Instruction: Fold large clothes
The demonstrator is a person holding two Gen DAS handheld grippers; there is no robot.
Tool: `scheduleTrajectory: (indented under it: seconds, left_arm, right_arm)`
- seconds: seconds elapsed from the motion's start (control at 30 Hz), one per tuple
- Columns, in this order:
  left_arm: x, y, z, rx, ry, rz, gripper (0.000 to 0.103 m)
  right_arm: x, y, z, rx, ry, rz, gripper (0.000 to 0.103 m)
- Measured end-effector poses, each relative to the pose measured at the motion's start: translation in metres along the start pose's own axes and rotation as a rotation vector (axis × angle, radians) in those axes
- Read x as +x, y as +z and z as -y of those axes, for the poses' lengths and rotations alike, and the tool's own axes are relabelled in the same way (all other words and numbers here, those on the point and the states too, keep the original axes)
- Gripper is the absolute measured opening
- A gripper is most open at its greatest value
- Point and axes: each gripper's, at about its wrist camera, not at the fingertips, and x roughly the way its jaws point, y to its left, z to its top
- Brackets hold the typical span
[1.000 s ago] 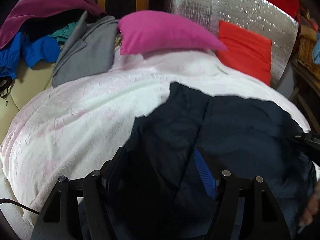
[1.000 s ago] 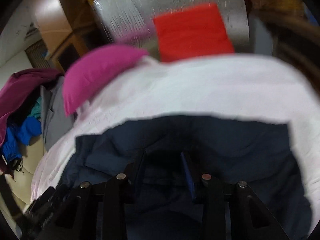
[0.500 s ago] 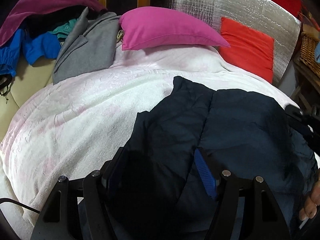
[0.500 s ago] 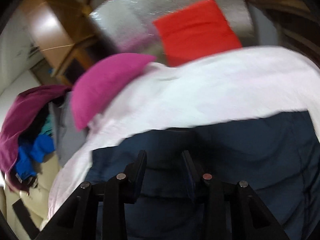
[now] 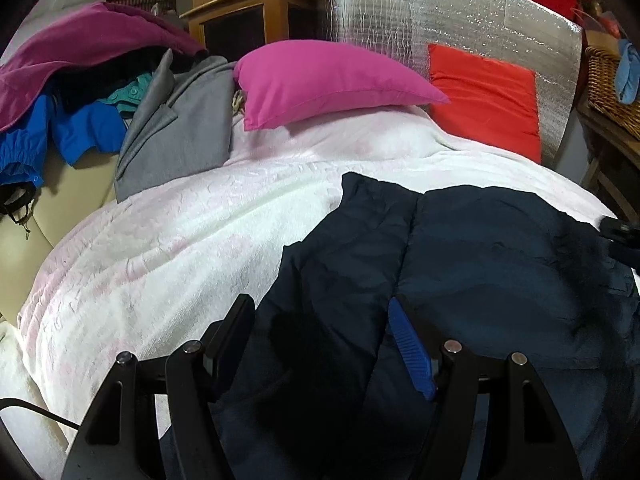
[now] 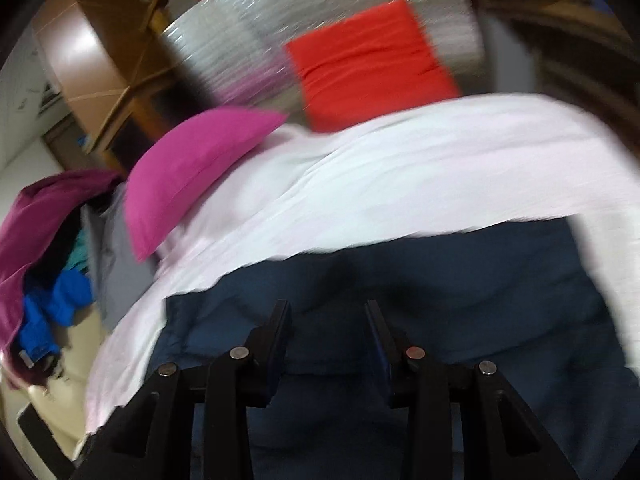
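A large dark navy padded garment (image 5: 460,256) lies spread on the white blanket (image 5: 180,248); it also shows in the right wrist view (image 6: 460,296). My left gripper (image 5: 320,312) is open, its fingers wide apart just above the garment's left part, holding nothing. My right gripper (image 6: 326,312) is open above the garment's near middle, empty; that view is blurred. The right gripper's black tip (image 5: 620,236) shows at the right edge of the left wrist view.
A pink pillow (image 5: 332,80) and a red cushion (image 5: 488,96) lie at the bed's head against a silver foil panel (image 5: 440,20). A grey jacket (image 5: 180,128) and a pile of purple and blue clothes (image 5: 60,92) sit at the left. A wicker basket (image 5: 612,88) stands right.
Both grippers have risen and pulled back a little, so more of the bed's head shows. The right view has swung leftward. The garment lies as before.
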Motion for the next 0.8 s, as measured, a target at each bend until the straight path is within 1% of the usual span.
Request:
scheduleTrajectory:
  seconds: [0.1,0.17,0.23,0.27,0.3,0.33,0.37,0.43,0.53,0.63,0.7,0.73,0.8]
  left_arm:
    - [-0.001,0.0,0.0,0.005,0.002,0.009,0.07]
    - [-0.002,0.0,0.001,0.001,-0.001,0.012,0.07]
    - [-0.002,0.0,0.002,-0.001,-0.001,0.016,0.07]
    - [-0.002,0.0,0.003,-0.001,0.0,0.018,0.07]
    - [-0.002,0.0,0.004,-0.001,-0.002,0.018,0.07]
    - [-0.002,-0.001,0.005,-0.001,-0.004,0.018,0.07]
    - [-0.002,-0.001,0.005,0.0,-0.006,0.018,0.07]
    - [-0.001,-0.002,0.008,0.006,-0.004,0.018,0.07]
    - [-0.001,-0.002,0.01,0.007,-0.008,0.015,0.07]
    - [-0.004,-0.003,0.011,-0.003,-0.02,0.016,0.07]
    - [-0.007,-0.003,0.012,0.002,-0.022,0.025,0.07]
    - [-0.009,-0.004,0.013,0.004,-0.022,0.028,0.07]
    - [-0.011,-0.005,0.015,0.006,-0.028,0.033,0.07]
  right_arm:
    - [-0.018,0.007,0.034,0.056,-0.082,0.026,0.041]
    - [-0.021,0.009,0.053,0.087,-0.121,0.027,0.041]
    - [-0.014,0.009,0.071,0.106,-0.188,0.008,0.041]
    - [-0.004,0.007,0.082,0.119,-0.221,-0.022,0.041]
    - [0.01,0.004,0.094,0.146,-0.227,-0.071,0.042]
    - [0.018,0.001,0.104,0.169,-0.209,-0.1,0.042]
    - [0.025,-0.002,0.112,0.192,-0.188,-0.103,0.042]
    - [0.024,0.001,0.112,0.189,-0.19,-0.099,0.042]
    - [0.017,0.004,0.102,0.158,-0.206,-0.086,0.045]
    - [0.003,0.005,0.098,0.15,-0.188,-0.067,0.045]
    - [-0.012,0.002,0.094,0.138,-0.175,-0.04,0.045]
    - [-0.019,0.001,0.092,0.132,-0.173,-0.03,0.046]
    - [-0.031,-0.002,0.091,0.13,-0.171,-0.025,0.052]
